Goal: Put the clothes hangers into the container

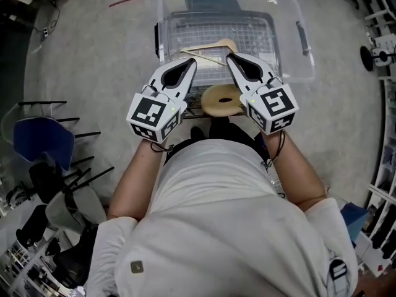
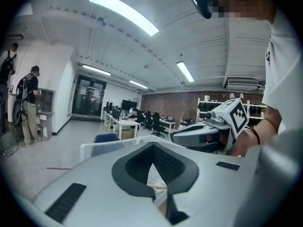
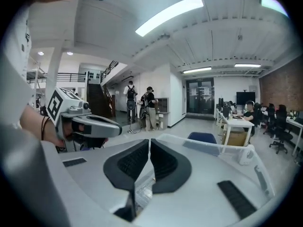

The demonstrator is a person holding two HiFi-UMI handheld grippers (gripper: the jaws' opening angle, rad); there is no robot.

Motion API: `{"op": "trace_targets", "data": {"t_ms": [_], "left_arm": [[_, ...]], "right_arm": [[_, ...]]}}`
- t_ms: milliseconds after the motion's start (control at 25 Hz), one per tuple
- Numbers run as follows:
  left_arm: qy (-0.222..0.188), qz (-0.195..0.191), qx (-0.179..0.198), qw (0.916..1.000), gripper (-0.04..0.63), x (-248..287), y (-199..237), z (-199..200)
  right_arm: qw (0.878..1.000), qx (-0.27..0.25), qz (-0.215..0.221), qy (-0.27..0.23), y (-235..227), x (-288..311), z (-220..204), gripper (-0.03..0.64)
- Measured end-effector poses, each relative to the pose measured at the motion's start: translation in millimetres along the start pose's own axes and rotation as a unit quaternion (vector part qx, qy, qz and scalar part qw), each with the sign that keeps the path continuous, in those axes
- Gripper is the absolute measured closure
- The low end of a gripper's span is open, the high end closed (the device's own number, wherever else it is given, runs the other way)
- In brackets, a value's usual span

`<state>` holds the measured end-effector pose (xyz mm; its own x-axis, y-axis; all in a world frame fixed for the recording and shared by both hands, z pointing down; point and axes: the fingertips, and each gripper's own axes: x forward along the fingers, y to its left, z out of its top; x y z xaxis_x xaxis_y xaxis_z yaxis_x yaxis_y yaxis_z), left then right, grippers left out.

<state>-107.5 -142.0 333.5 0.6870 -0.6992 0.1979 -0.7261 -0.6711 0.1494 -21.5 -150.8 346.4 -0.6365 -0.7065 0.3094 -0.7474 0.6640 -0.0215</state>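
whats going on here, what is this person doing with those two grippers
A person holds a gripper in each hand over a clear plastic container on the floor. The left gripper and right gripper hang side by side above its near edge, both shut and empty. A wooden hanger already lies in the container.

Hanger (image 1: 215,45) lies in container (image 1: 299,68)

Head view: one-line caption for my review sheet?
Left hand-held gripper and right hand-held gripper, both shut and empty, at a clear plastic container holding a wooden clothes hanger.
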Motion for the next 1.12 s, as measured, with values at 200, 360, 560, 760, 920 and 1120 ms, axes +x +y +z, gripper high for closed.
{"op": "trace_targets", "data": {"t_ms": [200,360,560,760,920,1120], "left_arm": [[-0.017,-0.011,0.007,0.9998,0.578,-36.3,-23.0,14.1],[-0.025,-0.015,-0.005,0.9996,0.578,-54.6,-38.7,16.0],[-0.031,-0.005,0.001,0.9995,0.578,-63.1,-56.1,20.5],[-0.025,0.010,0.002,0.9996,0.578,-59.5,-67.0,15.0],[-0.027,0.025,-0.004,0.9993,0.578,-45.8,-83.4,16.6],[-0.020,0.041,-0.008,0.9989,0.578,-17.5,-122.3,11.3]], "right_arm": [[1.000,-0.006,0.006,-0.030,35.7,-37.2,22.5,0.597],[0.999,-0.008,0.011,-0.041,49.1,-60.6,22.8,0.597],[0.999,-0.007,0.015,-0.050,44.5,-86.1,25.3,0.597],[0.998,-0.004,0.029,-0.062,34.1,-104.9,31.7,0.598],[0.997,-0.007,0.043,-0.066,15.6,-124.6,32.1,0.597],[0.997,-0.004,0.056,-0.059,-18.6,-160.6,15.6,0.598]]}}
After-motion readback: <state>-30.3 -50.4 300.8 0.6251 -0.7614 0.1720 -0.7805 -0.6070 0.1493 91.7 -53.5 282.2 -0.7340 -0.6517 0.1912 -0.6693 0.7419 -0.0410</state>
